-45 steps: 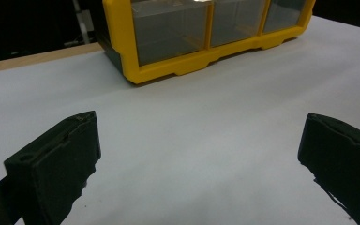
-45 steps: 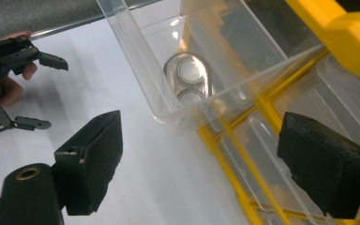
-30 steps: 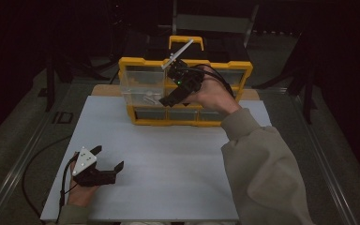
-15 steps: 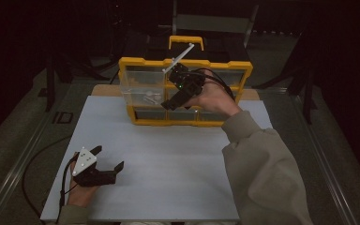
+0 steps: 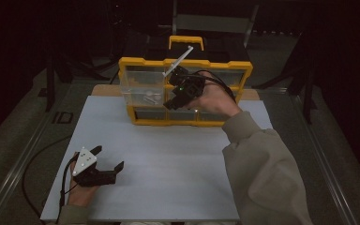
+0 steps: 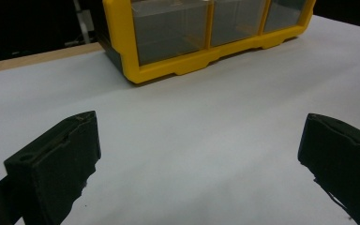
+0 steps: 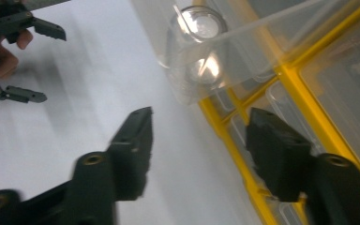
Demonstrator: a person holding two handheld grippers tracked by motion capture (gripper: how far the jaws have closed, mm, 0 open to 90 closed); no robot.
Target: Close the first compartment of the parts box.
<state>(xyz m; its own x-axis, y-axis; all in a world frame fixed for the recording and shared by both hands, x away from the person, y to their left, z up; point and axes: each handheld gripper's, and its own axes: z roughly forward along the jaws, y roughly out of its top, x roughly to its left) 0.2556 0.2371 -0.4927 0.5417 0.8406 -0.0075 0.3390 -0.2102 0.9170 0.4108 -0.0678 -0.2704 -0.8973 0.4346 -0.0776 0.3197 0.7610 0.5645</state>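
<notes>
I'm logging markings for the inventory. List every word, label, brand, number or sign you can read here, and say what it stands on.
None can be read: no word, label, brand, number or sign.
Yellow drawer organizer: frame and clear drawers look unmarked.
White table mat: blank.
Left gripper and right gripper: no lettering visible, and the right gripper view is motion-blurred.

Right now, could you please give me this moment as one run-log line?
right gripper: jaws just closing, nothing between, at pulled-out clear drawer of yellow organizer | left gripper: open, resting on white table
</notes>
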